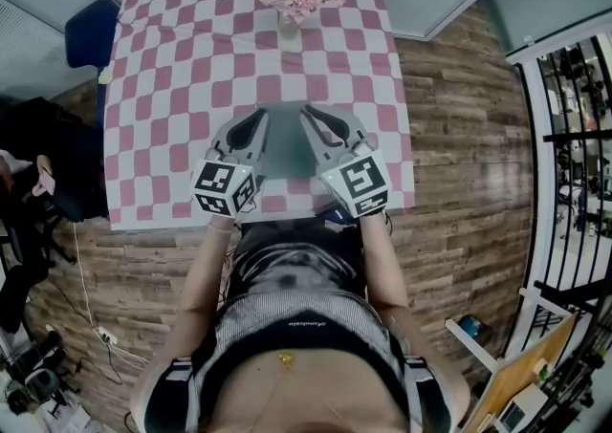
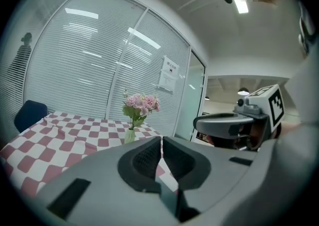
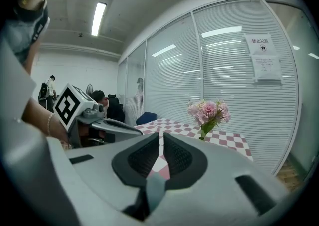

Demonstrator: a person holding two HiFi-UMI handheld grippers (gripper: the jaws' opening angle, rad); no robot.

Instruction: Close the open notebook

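While left gripper [image 1: 254, 118] and right gripper [image 1: 312, 114] hang with jaws together, empty | notebook [image 1: 287, 146] lies on table [image 1: 172, 87] below, between them, apparently closed | long axis points away from person | neither gripper nearer

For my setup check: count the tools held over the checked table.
2. The left tool and the right tool sit side by side above the table's near edge, both shut. None seems hidden.
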